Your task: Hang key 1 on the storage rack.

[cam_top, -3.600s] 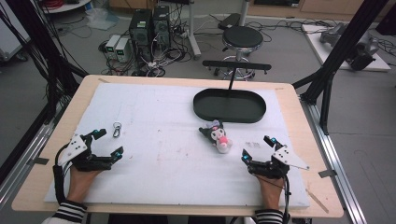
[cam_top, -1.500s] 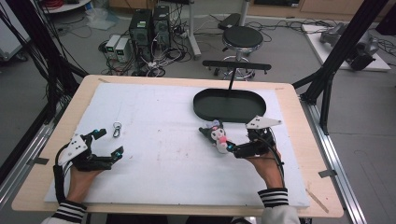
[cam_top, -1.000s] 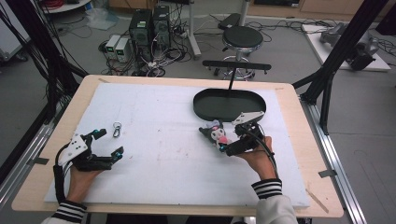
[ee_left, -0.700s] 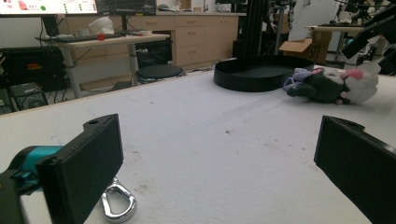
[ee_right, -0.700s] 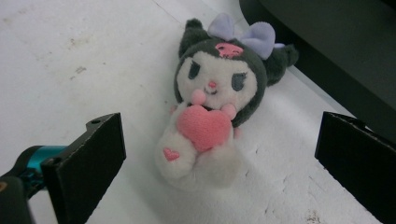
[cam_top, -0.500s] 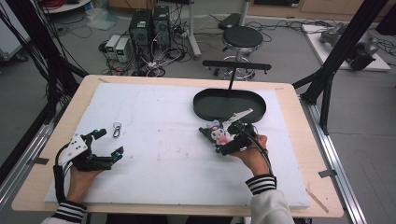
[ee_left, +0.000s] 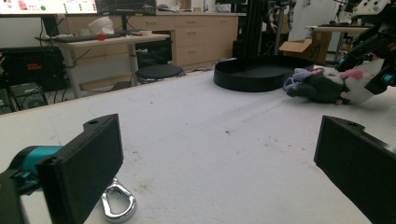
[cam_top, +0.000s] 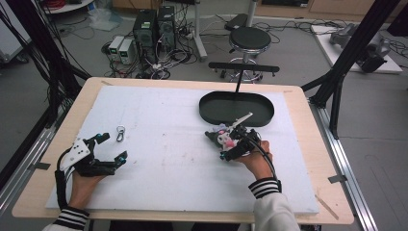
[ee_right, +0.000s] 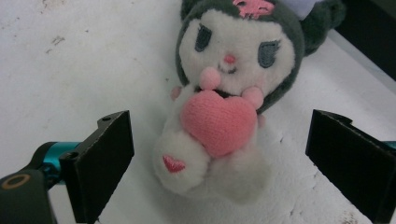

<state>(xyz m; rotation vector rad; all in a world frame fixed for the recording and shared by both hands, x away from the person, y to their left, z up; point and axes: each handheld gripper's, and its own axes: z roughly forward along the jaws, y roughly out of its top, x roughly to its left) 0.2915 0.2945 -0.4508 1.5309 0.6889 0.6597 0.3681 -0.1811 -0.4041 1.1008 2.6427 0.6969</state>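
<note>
Since the earlier picture, the right gripper (cam_top: 230,144) had moved away from the near right edge of the table, up toward the middle, and come down over the plush toy (cam_top: 222,138). The toy itself had not moved. The left gripper (cam_top: 109,148) had kept its place near the left edge of the table.

In the right gripper view, the toy (ee_right: 224,88) lay on its back between the two black jaws. It had a white face, a dark hood and a pink heart on its tummy. The jaws stood wide, one on each side of the toy, and did not touch it. They had just been closing a little, with the toy in the gap between them.

The toy lay on the white mat (cam_top: 159,163), a bit right of the middle of the table, just in front of the black tray (cam_top: 207,111). The tray sat near the far edge, and the toy was close to its near rim but outside it.

The left gripper (ee_left: 219,154) was wide open too, and held nothing. A small silver clip (ee_left: 116,207) lay on the mat just by its left jaw. In the high view, that clip (cam_top: 120,133) was near the left edge of the mat, well apart from the toy. The person's hands came in from the near edge in striped sleeves (cam_top: 265,187).
</note>
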